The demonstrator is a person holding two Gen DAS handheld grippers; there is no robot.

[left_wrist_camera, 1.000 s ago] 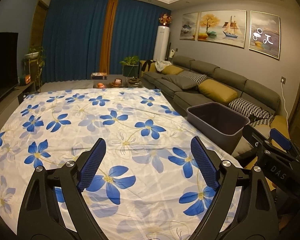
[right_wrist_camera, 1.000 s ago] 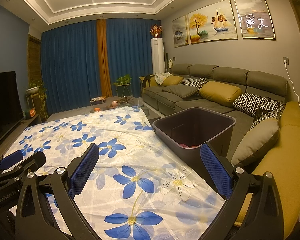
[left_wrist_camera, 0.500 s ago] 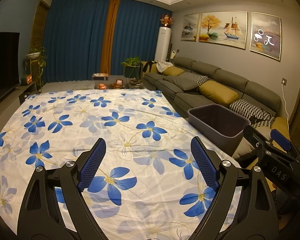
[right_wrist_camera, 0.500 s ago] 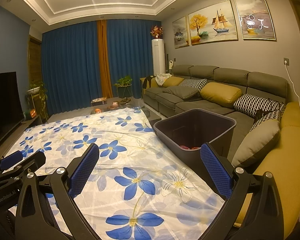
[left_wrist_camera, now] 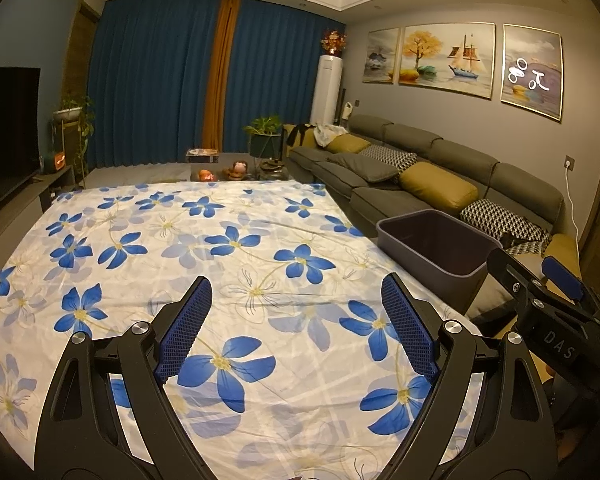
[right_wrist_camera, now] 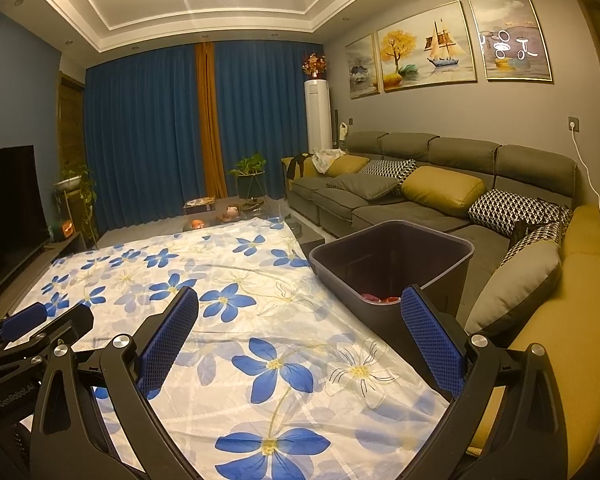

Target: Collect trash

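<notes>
1. Blue ribbed pads stand wide apart on the left gripper (left_wrist_camera: 296,320), and nothing sits between them; the right gripper (right_wrist_camera: 300,332) is spread just as wide and likewise empty. Both hang over the near part of the floral cloth (left_wrist_camera: 228,248).
2. The cloth shows no loose trash anywhere in either view, so the collecting looks finished or very nearly so, as far as the pictures show.
3. Just off the cloth's right edge, between it and the sofa (right_wrist_camera: 440,184), stands the dark bin (right_wrist_camera: 452,268), upright with its mouth facing the ceiling.
4. The bin's rim is a rounded rectangle; its long axis seems to run along the cloth's edge, away from the cameras.
5. Reddish pieces (right_wrist_camera: 380,298) lie at the bin's bottom, presumably collected trash.
6. Farther off, small things sit on a low table (right_wrist_camera: 204,210); whether any is trash I cannot tell.
</notes>
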